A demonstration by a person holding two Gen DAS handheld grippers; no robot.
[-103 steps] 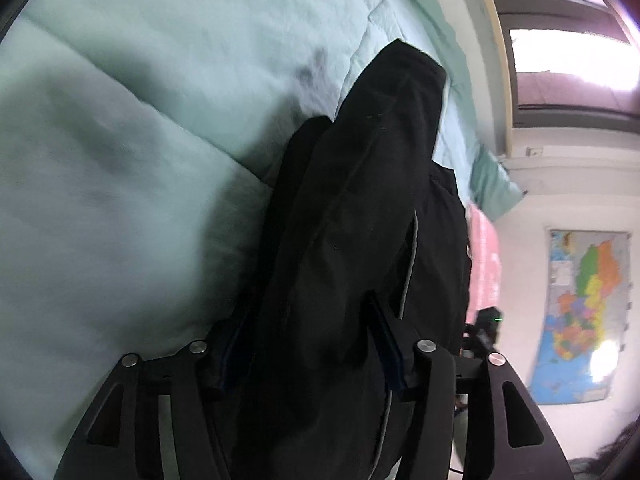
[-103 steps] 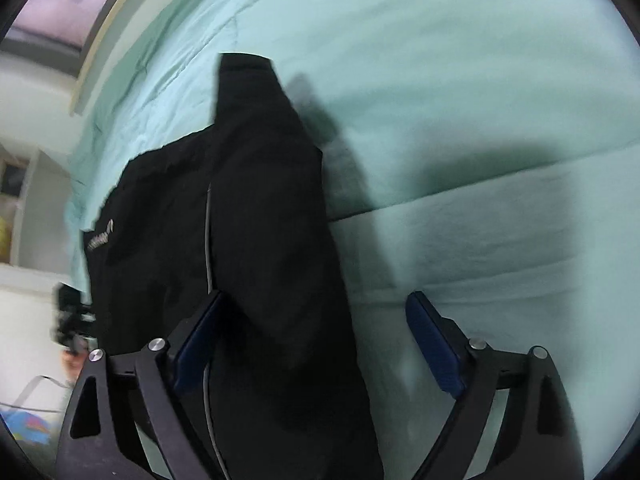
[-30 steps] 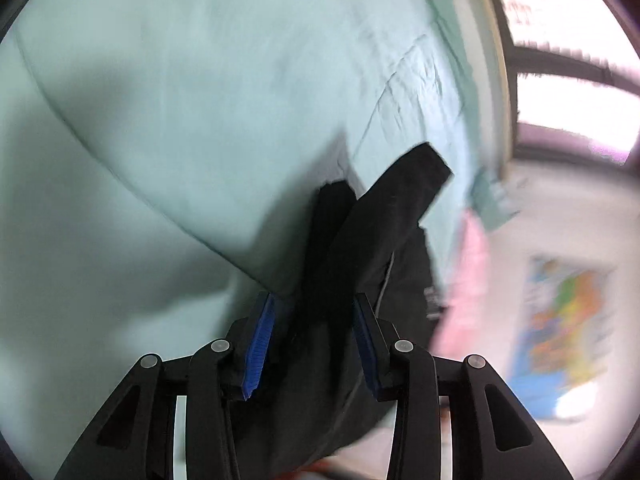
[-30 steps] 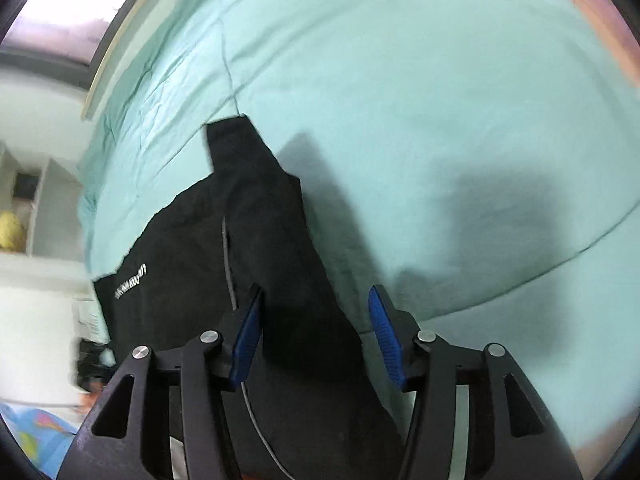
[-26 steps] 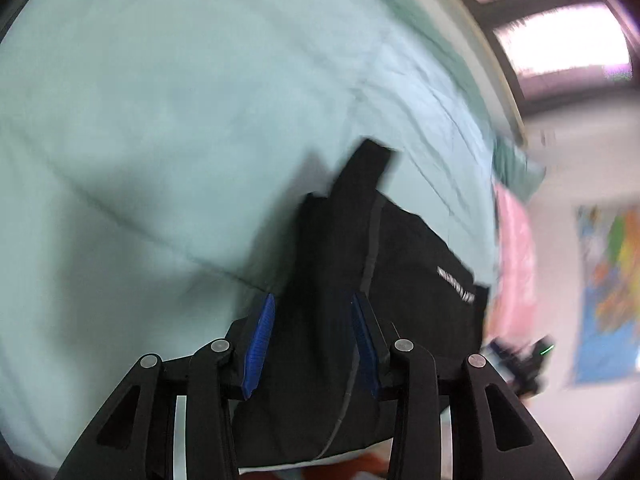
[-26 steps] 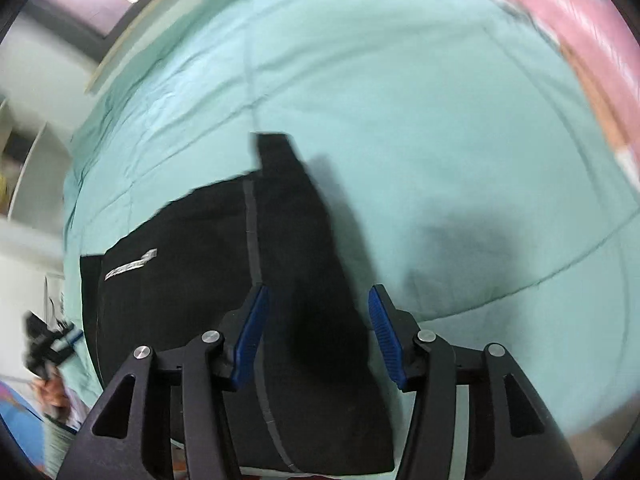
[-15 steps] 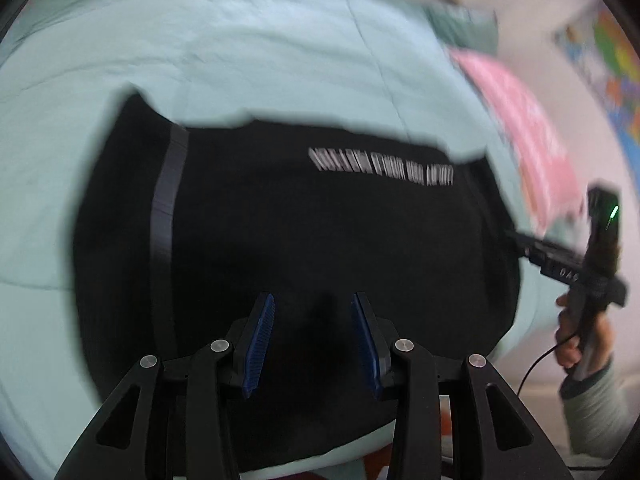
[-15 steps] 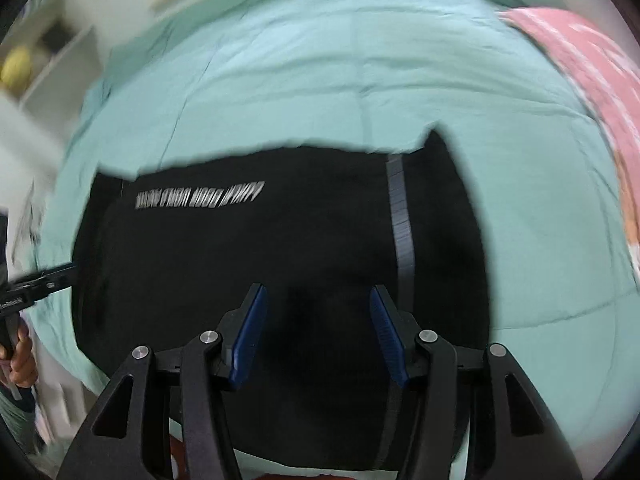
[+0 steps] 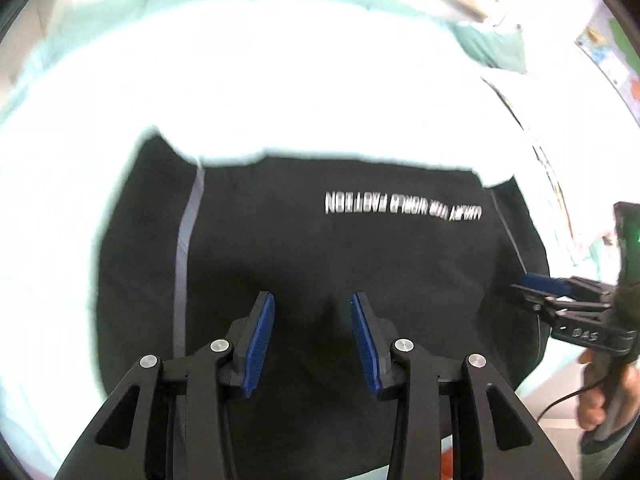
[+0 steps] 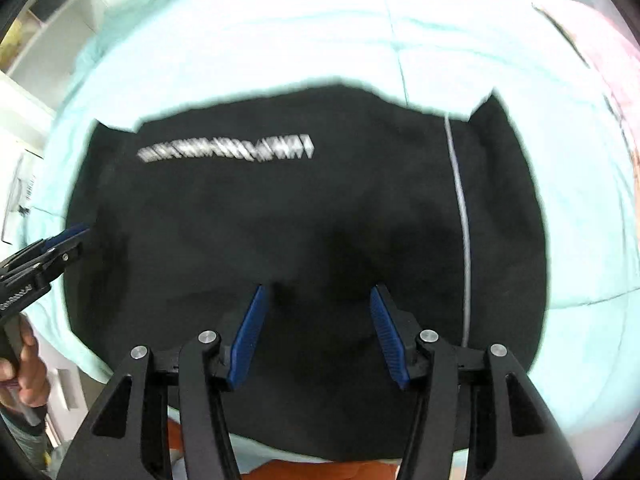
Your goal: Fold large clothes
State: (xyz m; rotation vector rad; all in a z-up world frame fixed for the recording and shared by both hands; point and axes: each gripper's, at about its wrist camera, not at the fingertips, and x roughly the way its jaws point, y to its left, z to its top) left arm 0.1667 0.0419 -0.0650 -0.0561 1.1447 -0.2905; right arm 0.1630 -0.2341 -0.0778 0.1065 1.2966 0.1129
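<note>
Unfurled flat since earlier, black garment (image 9: 320,264) shows blurred lettering (image 9: 404,208) (unreadable); both claws (image 9: 312,336) (image 10: 316,336) part-open, empty.

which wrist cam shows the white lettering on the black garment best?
Left wrist: the white lettering is sharper there, its letters upside down but nearly readable. In the right wrist view, motion smears it into a streak on the black garment.

Mint-green bed (image 10: 280,40), black garment (image 10: 320,208) spread flat

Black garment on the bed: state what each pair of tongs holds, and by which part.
Nothing is held. The left tongs and the right tongs stand open above the black garment, which lies flat on the bedspread.
</note>
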